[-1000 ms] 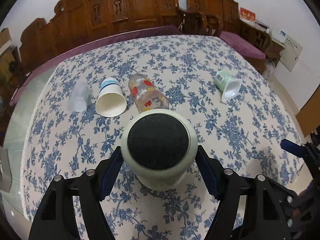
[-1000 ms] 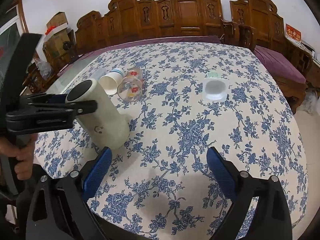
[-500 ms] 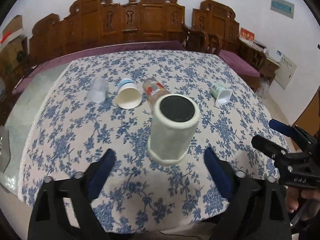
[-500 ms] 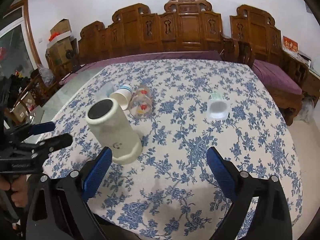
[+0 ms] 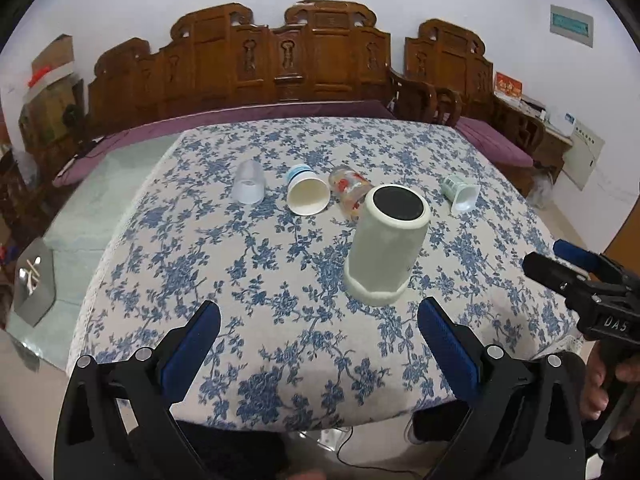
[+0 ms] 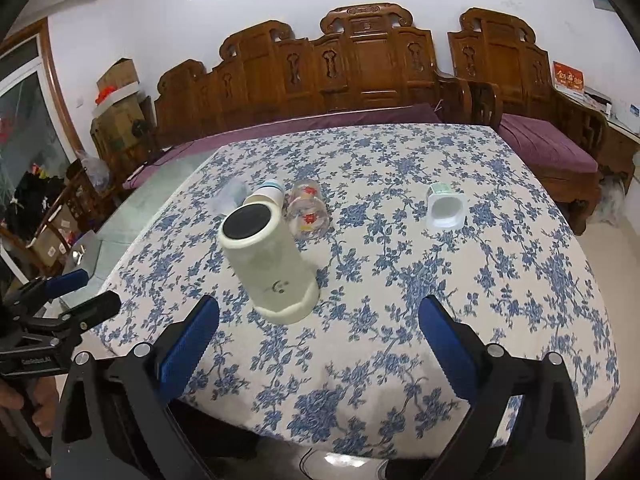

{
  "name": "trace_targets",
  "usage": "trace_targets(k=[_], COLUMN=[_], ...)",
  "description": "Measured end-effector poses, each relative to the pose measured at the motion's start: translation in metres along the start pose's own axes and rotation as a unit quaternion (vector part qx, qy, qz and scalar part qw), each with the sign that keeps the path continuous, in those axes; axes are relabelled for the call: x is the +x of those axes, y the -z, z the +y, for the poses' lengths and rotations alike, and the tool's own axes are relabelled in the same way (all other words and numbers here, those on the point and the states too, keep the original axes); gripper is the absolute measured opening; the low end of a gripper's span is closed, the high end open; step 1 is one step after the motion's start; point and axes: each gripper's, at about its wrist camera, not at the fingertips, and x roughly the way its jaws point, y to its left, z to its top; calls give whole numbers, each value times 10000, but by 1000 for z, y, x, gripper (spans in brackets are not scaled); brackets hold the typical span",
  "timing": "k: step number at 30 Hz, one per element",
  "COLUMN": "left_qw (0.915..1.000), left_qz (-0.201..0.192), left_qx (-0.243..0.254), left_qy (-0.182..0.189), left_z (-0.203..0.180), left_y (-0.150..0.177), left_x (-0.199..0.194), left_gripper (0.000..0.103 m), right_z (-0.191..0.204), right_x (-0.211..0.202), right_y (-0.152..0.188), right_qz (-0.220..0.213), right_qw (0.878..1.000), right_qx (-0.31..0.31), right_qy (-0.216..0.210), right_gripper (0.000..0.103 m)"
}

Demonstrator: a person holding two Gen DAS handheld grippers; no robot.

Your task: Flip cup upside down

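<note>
Floral tablecloth (image 5: 280, 264) bears the inverted cup (image 5: 386, 244), hiding its mouth; both grippers (image 5: 318, 338) (image 6: 318, 336) gape empty.

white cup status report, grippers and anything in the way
Left gripper open, empty. Right gripper open, empty. White cup standing upside down on the tablecloth, free of both. Nothing in the way.

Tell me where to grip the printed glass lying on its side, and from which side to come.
Grip the printed glass across its middle, probably from above: it lies mouth toward the camera. One finger must slip into the narrow gap beside the paper cup.
</note>
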Motion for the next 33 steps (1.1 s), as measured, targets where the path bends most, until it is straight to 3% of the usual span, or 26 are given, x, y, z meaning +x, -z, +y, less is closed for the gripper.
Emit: trace_targets(k=[7, 21, 33], left_qw=[9995, 9926, 9866], left_qz=[-306, -1198, -1599], left_qx=[-75, -67, -15], left_qy=[-70, -168, -321], left_z=[5, -1, -5], left_y=[16, 17, 20], left_x=[-30, -101, -123], left_gripper=[95, 95, 95], right_z=[16, 47, 51], right_x=[-28, -128, -144], right_y=[15, 15, 15], right_qz=[-263, -1655, -1839], right_qw=[9996, 9848, 9814], right_qx=[-64, -433, -446], right_qy=[2, 311, 330], right_gripper=[100, 100, 100])
